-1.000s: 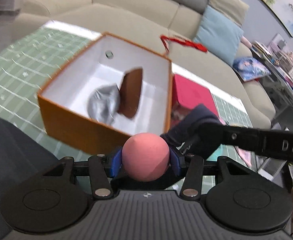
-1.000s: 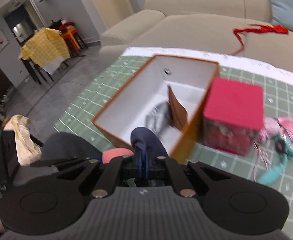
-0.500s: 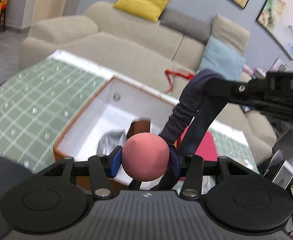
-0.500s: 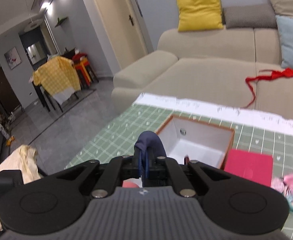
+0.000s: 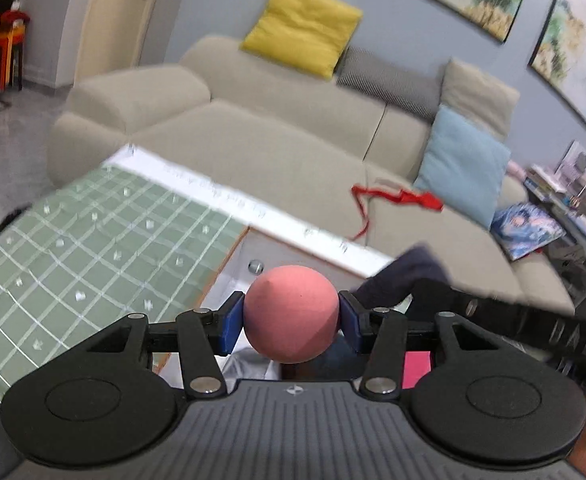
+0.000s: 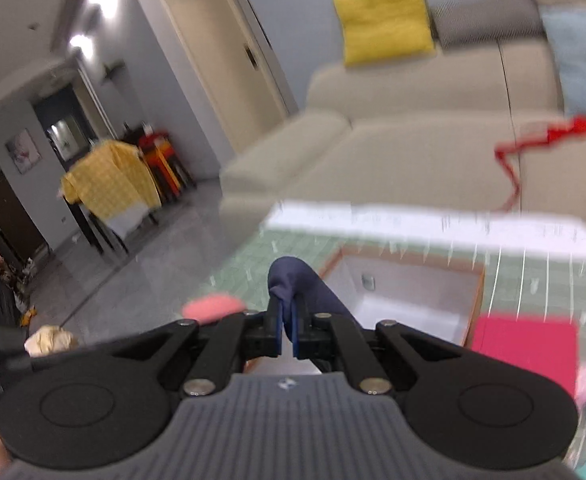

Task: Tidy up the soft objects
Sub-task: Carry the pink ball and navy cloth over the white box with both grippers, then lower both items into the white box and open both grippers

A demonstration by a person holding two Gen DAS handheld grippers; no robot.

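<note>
Left hand-held gripper clamps a pink ball; right hand-held gripper pinches a navy cloth. Both items remain outside the box on the worktop, unsorted.

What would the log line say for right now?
left hand-held gripper: holds pink ball | right hand-held gripper: pinches navy cloth | box: open on table

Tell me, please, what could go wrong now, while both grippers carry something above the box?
1. The left gripper pinches the pink ball only at its two sides; being round, it may slip out and roll off the table.
2. The right gripper holds the dark blue cloth by a thin fold, so it could pull free and miss the box.
3. The two grippers are close together and might bump.
</note>
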